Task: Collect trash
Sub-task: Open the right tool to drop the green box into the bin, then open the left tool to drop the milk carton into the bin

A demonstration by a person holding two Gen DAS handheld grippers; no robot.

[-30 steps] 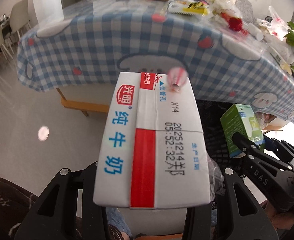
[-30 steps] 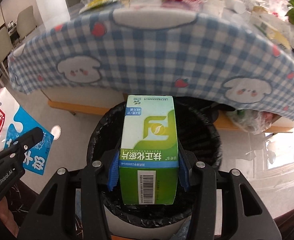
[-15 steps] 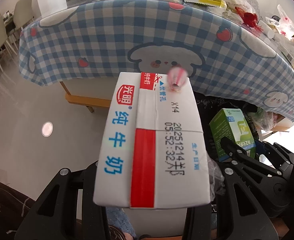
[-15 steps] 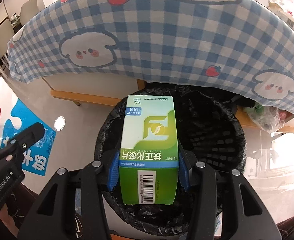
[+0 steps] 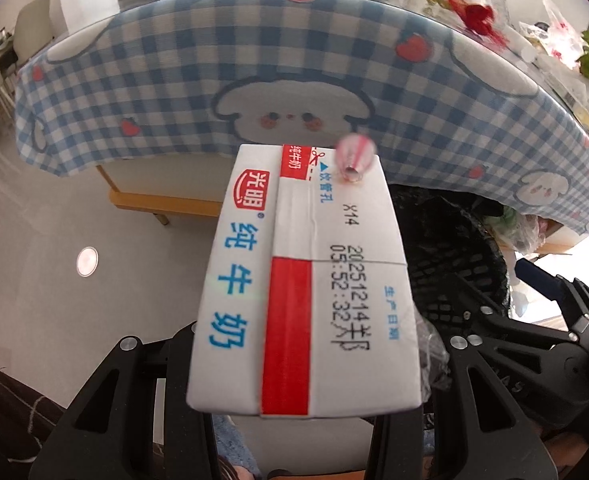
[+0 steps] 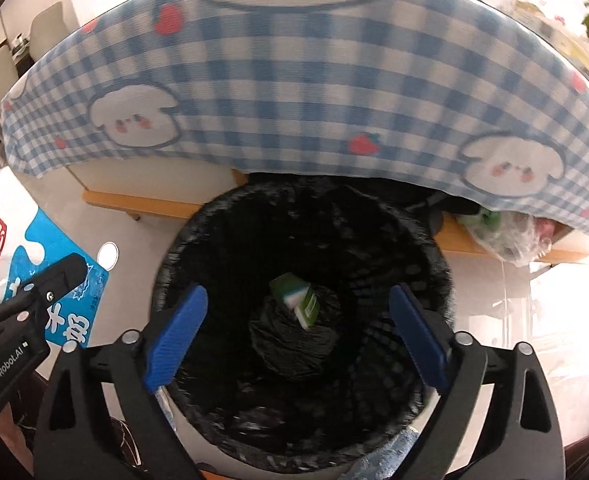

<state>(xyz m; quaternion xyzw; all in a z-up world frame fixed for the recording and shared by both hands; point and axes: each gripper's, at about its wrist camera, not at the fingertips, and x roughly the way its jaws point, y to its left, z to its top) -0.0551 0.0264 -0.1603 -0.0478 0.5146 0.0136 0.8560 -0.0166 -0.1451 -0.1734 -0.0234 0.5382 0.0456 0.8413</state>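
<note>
**Milk carton next, over the bin**

The bin [image 6: 434, 264] sits under the tablecloth [image 6: 294, 80]. The right gripper [image 6: 296, 334] is spread above the green box [image 6: 296, 304] inside. The left gripper [image 5: 294, 420], pinching the milk carton [image 5: 306, 288], should centre over the rim before letting go

Black plastic right gripper [image 6: 296, 338], blue ribbed fingers [image 6: 176, 332], silver screws, white "GenRobot.AI" lettering on left gripper [image 6: 26, 312]

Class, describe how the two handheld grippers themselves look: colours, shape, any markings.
Both are black plastic frames with triangular cut-outs and silver screws. The right gripper has blue ridged finger pads. The left gripper carries white "GenRobot.AI" lettering on its side.
</note>
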